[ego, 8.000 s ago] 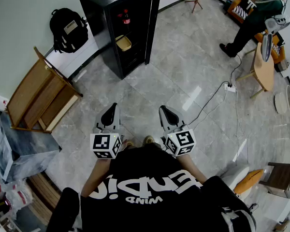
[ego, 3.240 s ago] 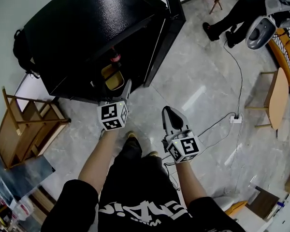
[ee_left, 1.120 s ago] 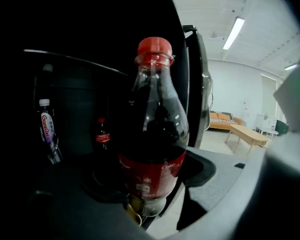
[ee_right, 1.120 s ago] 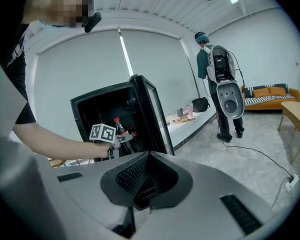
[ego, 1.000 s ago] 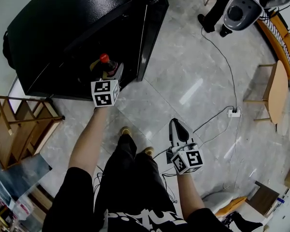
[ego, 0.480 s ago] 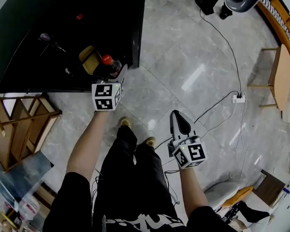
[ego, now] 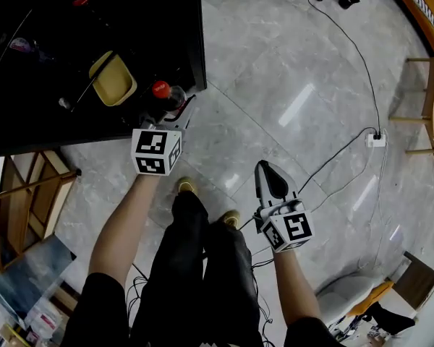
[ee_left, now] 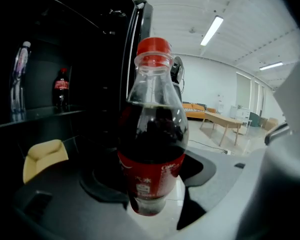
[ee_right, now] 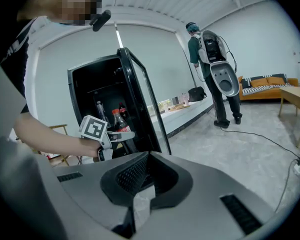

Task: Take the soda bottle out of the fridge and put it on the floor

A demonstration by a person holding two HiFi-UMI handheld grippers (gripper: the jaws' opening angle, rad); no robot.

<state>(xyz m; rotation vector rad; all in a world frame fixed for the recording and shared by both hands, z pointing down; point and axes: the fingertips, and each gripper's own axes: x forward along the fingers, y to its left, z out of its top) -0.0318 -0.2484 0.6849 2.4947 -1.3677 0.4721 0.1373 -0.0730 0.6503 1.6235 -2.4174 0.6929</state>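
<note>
The soda bottle [ee_left: 151,134] has dark cola, a red label and a red cap [ego: 161,90]. My left gripper [ego: 178,114] is shut on its lower body and holds it upright, just in front of the open black fridge [ego: 58,42]. In the left gripper view the dark pads [ee_left: 106,184] press on both sides of the label. The right gripper view shows the bottle [ee_right: 121,120] and the left gripper's marker cube [ee_right: 93,128] in front of the fridge [ee_right: 110,96]. My right gripper [ego: 266,176] hangs over the grey floor to the right, shut and holding nothing.
Inside the fridge are a yellow bowl [ego: 113,79], a second cola bottle [ee_left: 61,86] and a water bottle [ee_left: 19,64]. A wooden frame [ego: 18,208] stands at the left. A power strip [ego: 378,136] with cables lies on the floor to the right. A person with a backpack [ee_right: 215,74] stands farther off.
Both grippers have sunk toward the floor. The left one has carried the bottle down and out in front of the fridge's lower shelves. The head view has dropped closer too.
</note>
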